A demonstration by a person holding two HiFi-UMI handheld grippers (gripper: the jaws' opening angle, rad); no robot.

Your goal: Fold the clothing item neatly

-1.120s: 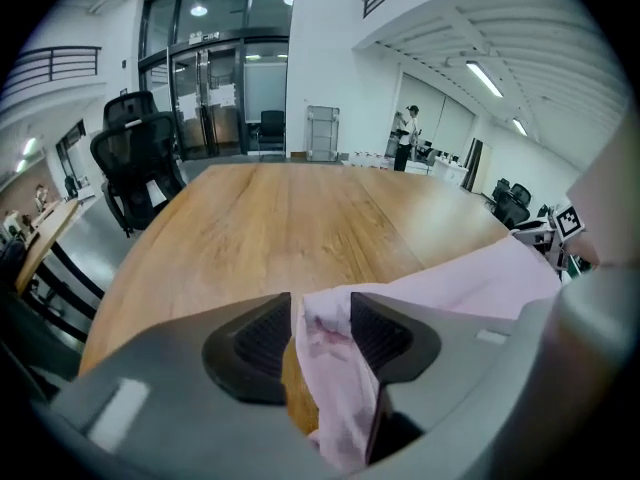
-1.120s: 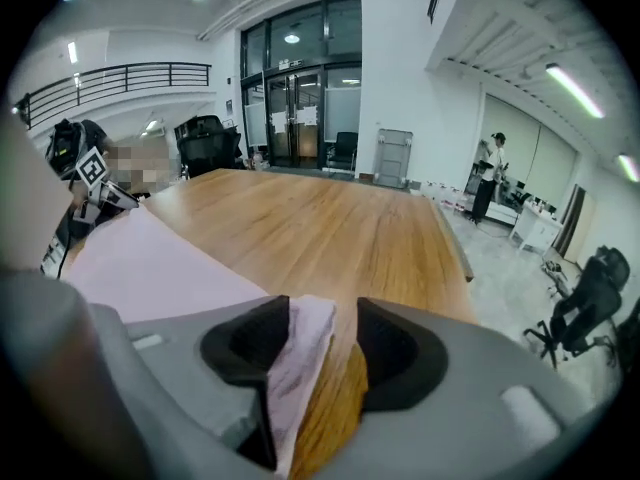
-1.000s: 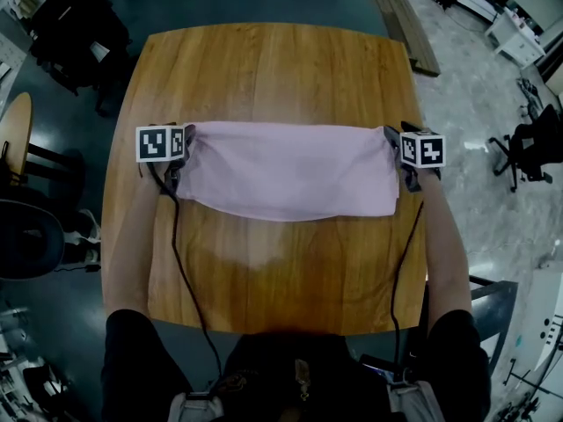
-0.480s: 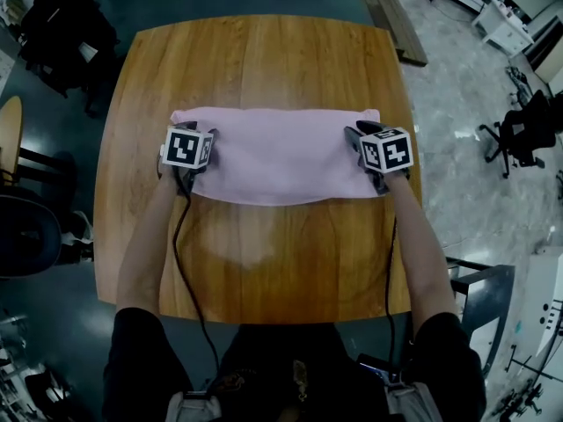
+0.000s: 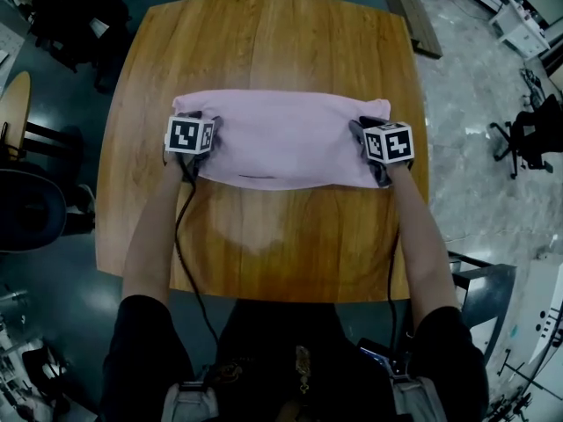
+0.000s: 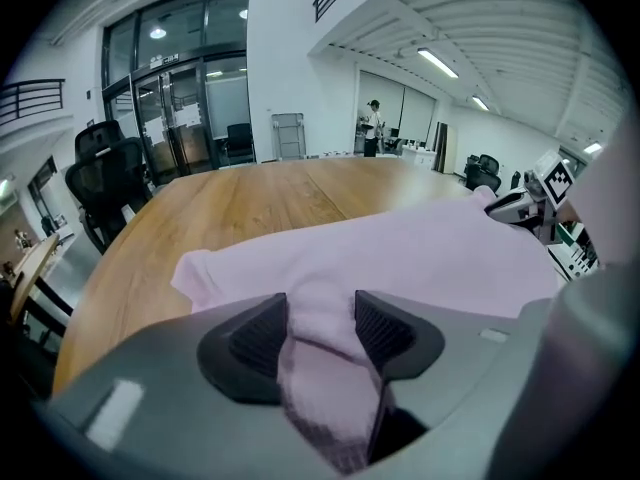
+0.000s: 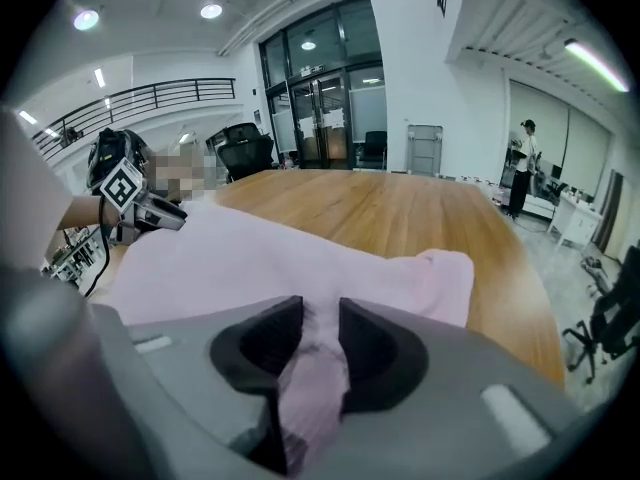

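Chairs (image 5: 31, 222) stand left of the bench (image 5: 264, 42). The pink garment (image 5: 281, 134) lies folded in a band. The right tool (image 7: 318, 333), just closing, pinches its right end. The left tool (image 6: 320, 328), just opened, straddles the left end unclenched.

Beyond the cloth (image 5: 281, 139) the table (image 5: 264, 42) lay bare to its far edge, open to a reach from either side. Left and right of the cloth only narrow strips of wood were free. Nearer than the cloth a broad bare stretch ran between two forearms (image 5: 151, 236) and their cables (image 5: 391, 271), which barred its outer parts. Off the table, left of the cloth, stood dark chairs (image 5: 31, 222) and a side table (image 5: 13, 112); right of the cloth lay open floor (image 5: 471, 104), with a chair (image 5: 532, 139) farther out.
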